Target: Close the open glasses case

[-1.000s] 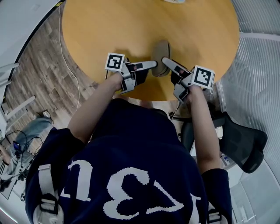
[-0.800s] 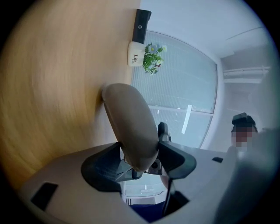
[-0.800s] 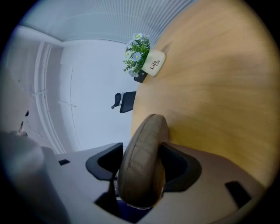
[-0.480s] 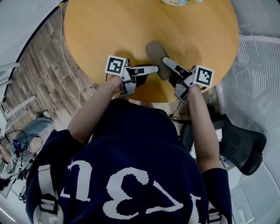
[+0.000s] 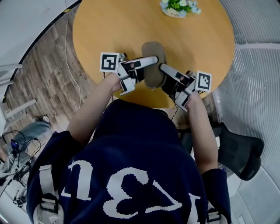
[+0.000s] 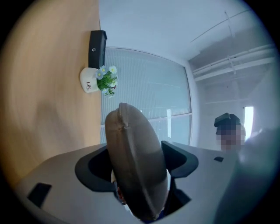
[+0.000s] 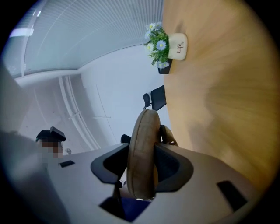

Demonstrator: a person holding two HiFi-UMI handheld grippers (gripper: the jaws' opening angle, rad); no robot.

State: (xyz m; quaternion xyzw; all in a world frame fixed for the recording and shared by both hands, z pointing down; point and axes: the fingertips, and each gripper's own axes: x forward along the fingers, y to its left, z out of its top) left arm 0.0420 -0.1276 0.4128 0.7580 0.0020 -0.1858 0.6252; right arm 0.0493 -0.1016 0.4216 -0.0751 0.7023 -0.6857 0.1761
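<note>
The brown oval glasses case hangs above the round wooden table, held from both sides. My left gripper comes in from the left; its jaws have just been opening and still press on the case across its wide side. My right gripper comes in from the right; its jaws have just been closing and clamp the case edge-on, its seam facing the camera. In the gripper views the left gripper and the right gripper each have the case filling the gap between the pads.
A small white pot of flowers stands at the table's far edge, also seen as the pot and the pot. A black office chair stands at the right on the floor. A cable runs over the wooden floor at the left.
Both grippers have risen with the case between them; it lay on the table a second ago and now hangs above it. The right jaws have narrowed on it.
</note>
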